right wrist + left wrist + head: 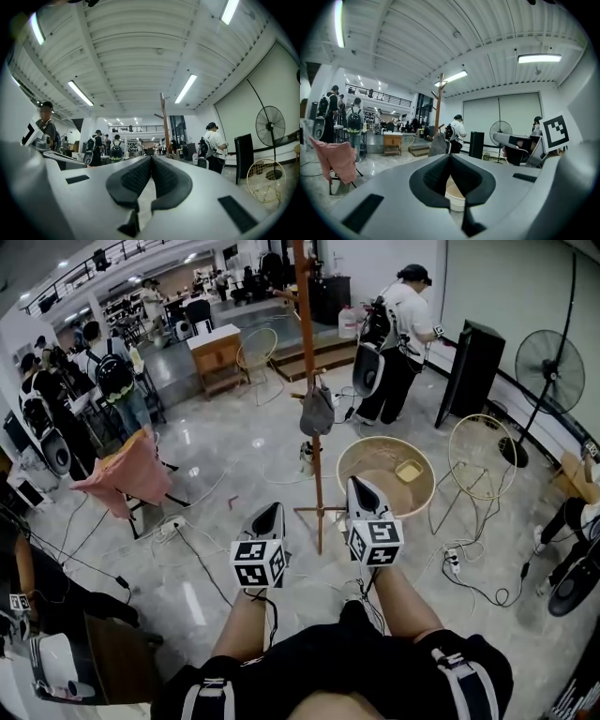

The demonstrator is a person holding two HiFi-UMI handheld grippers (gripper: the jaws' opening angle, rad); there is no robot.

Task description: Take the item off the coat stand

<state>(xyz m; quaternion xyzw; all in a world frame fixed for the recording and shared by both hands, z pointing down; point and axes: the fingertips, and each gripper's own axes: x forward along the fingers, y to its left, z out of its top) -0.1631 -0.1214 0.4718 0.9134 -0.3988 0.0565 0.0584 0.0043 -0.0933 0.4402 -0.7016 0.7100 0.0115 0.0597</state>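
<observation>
Task not yet begun. The grey bag (317, 411) hangs on the coat stand (306, 334), well beyond the left tongs (271, 514) and right tongs (360, 491), both closed and empty.

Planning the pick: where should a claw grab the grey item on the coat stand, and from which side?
Probably its narrow top, just under the peg: the grey item hangs slack from there on the coat stand. Come from the near side, the pole being behind it, then lift off.
</observation>
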